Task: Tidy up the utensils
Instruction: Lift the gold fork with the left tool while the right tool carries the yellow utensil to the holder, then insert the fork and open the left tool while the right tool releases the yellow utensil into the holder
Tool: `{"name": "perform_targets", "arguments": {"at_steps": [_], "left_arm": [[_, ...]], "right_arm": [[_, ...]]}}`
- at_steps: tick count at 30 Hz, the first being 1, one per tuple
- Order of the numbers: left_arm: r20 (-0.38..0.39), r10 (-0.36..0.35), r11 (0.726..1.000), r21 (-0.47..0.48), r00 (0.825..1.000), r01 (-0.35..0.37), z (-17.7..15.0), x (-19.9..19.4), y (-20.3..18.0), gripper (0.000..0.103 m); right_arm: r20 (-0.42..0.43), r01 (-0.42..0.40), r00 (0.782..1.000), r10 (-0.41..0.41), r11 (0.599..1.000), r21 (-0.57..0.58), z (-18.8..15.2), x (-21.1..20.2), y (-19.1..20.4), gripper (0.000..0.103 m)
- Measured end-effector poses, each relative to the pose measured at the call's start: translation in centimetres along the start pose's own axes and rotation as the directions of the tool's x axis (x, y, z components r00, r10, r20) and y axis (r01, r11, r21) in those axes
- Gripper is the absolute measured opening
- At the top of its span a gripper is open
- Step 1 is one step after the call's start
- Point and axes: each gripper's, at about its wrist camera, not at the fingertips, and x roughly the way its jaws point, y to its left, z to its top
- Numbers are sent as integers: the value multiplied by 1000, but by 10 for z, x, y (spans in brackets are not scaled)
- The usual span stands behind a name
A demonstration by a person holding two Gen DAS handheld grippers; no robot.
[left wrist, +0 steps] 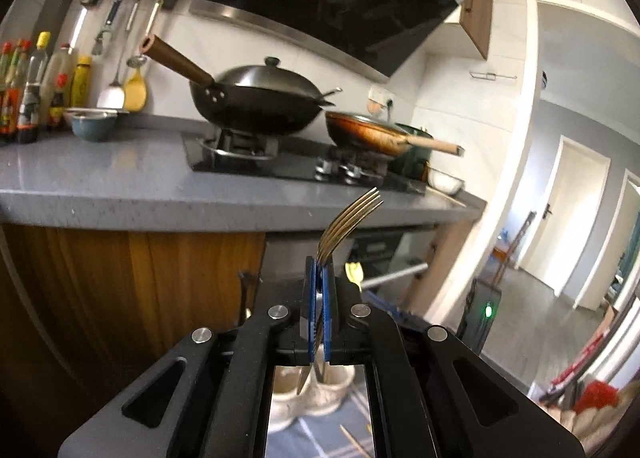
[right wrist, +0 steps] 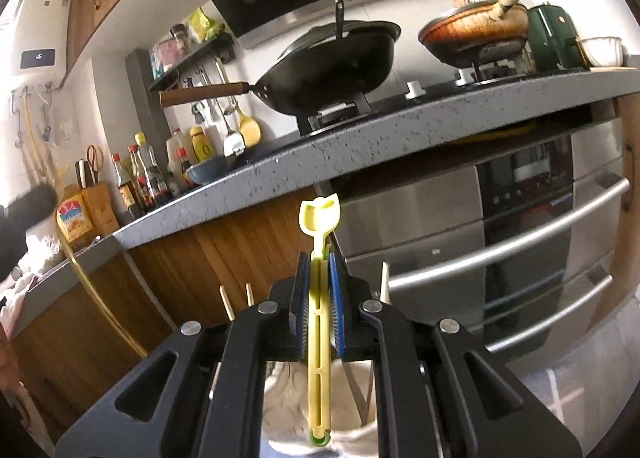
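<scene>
My left gripper [left wrist: 320,264] is shut on a gold metal fork [left wrist: 352,220], tines up and tilted right, its handle hanging down between the pads over a white ceramic utensil holder [left wrist: 320,394]. My right gripper [right wrist: 320,258] is shut on a yellow plastic utensil [right wrist: 320,226] with a notched scoop end pointing up; its slotted handle reaches down over a white holder [right wrist: 352,398]. The yellow utensil's tip also shows in the left wrist view [left wrist: 354,272]. Wooden chopstick ends [right wrist: 224,300] stick up to the left of the right gripper.
A grey counter [left wrist: 120,186] carries a stove with a black lidded wok [left wrist: 256,98] and an orange pan [left wrist: 372,132]. Sauce bottles [left wrist: 24,90] and a blue bowl [left wrist: 94,124] stand at the left. A steel oven [right wrist: 520,238] sits under the counter. A chopstick [left wrist: 354,442] lies on a blue checked cloth.
</scene>
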Motion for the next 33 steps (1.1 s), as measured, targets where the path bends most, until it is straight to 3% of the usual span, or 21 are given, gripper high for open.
{"name": "perform_targets", "arguments": {"at_steps": [6, 15, 26, 33], "left_arm": [[-31, 72, 997, 2, 997, -72, -4, 35, 10, 3], [-155, 100, 993, -51, 983, -109, -45, 82, 41, 3], [-253, 96, 990, -79, 963, -119, -85, 102, 59, 3], [-247, 111, 990, -56, 963, -128, -86, 103, 53, 3]], "right_arm": [[11, -13, 1000, 13, 1000, -1, -17, 20, -3, 10], [-30, 12, 999, -13, 1000, -28, -51, 39, -11, 10], [-79, 30, 996, -33, 999, -39, -80, 29, -22, 10], [-123, 36, 992, -38, 999, -22, -86, 30, -26, 10]]}}
